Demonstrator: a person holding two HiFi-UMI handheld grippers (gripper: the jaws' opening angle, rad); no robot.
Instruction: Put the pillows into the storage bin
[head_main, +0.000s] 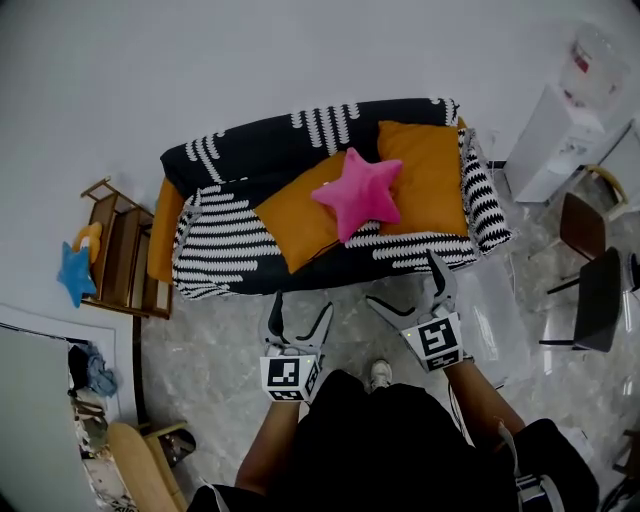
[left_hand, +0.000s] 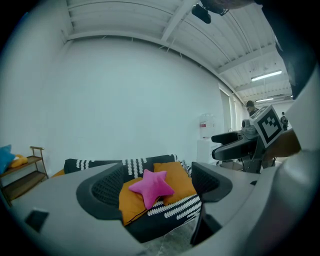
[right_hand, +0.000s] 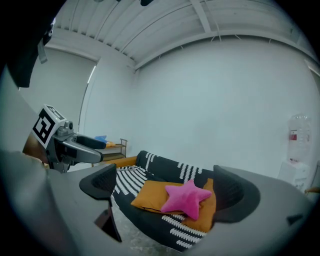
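Observation:
A pink star pillow (head_main: 360, 192) lies on two orange pillows, one left (head_main: 300, 218) and one right (head_main: 428, 172), on a black sofa with white stripes (head_main: 220, 245). Both grippers hover over the floor in front of the sofa, apart from the pillows. My left gripper (head_main: 300, 308) is open and empty. My right gripper (head_main: 402, 280) is also open and empty, slightly nearer the sofa. The left gripper view frames the star (left_hand: 151, 186) between the jaws at a distance. The right gripper view shows the same star (right_hand: 187, 196) ahead. A clear bin (head_main: 497, 318) seems to stand right of the sofa's front corner.
A wooden shelf (head_main: 125, 255) stands left of the sofa, with a blue star cushion (head_main: 75, 272) on it. A white water dispenser (head_main: 555, 135) and dark chairs (head_main: 592, 285) are at the right. Marble floor (head_main: 210, 350) lies between me and the sofa.

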